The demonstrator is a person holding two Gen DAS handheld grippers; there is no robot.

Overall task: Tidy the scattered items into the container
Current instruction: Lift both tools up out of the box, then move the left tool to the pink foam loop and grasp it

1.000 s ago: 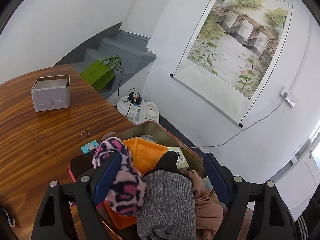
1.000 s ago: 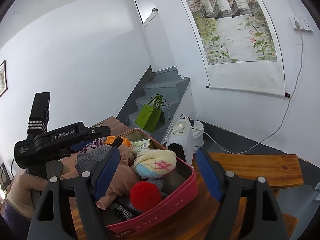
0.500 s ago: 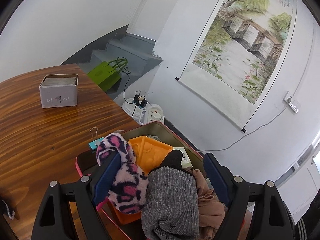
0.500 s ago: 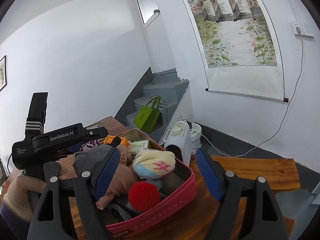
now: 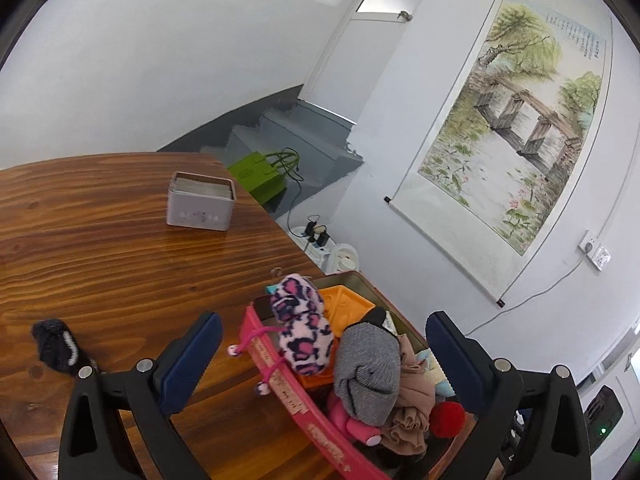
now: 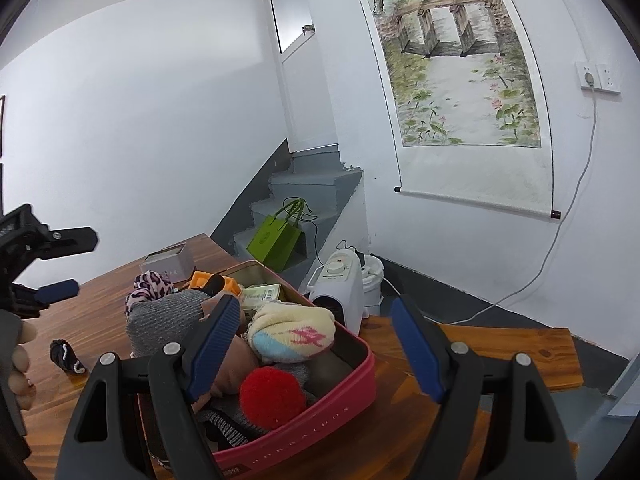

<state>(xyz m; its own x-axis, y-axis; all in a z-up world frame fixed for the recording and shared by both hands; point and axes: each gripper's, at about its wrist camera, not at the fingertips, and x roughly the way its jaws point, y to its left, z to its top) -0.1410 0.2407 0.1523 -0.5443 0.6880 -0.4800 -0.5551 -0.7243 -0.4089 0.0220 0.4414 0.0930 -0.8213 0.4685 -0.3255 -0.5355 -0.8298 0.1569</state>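
Left gripper [image 5: 322,356] jaws opening wide, nothing pressed between the pads. The container [image 5: 316,436] rim and its pile only show through the gap. Right gripper [image 6: 310,344] about two-thirds open, empty, parked over the near edge of the container [image 6: 352,384].

Container is a pink tin at the 5 o'clock end of the worktop [image 5: 100,248] in the left wrist view, already heaped: leopard-print sock [image 5: 300,328], grey knit roll [image 5: 366,364], tan cloth [image 5: 412,404], orange tray [image 5: 344,304], red pompom [image 6: 272,396], cream sock [image 6: 294,332].

Only stray I can spot: dark sock [image 5: 54,344] on the worktop at 9 o'clock from the left gripper, well apart from the tin; same sock [image 6: 66,354] sits at 9 o'clock in the right view. Small grey tin [image 5: 200,202] at 11 o'clock is probably not clutter.

Step in hand, my read: left goes for the dark sock.
- Keep jaws wide, swing toward 9 o'clock, drop the nose steeper so the pads straddle the sock.
- It's limp fabric: pinch the bulk at the middle, not a trailing end.
- Pile is tall; place into a gap, else the leopard sock on the rim may roll off.

Pose: left gripper angled moderately down, held off the tin's left edge; the person's hand [image 6: 18,360] on its handle at 9 o'clock in the right view. Right gripper pitched down more shallowly.
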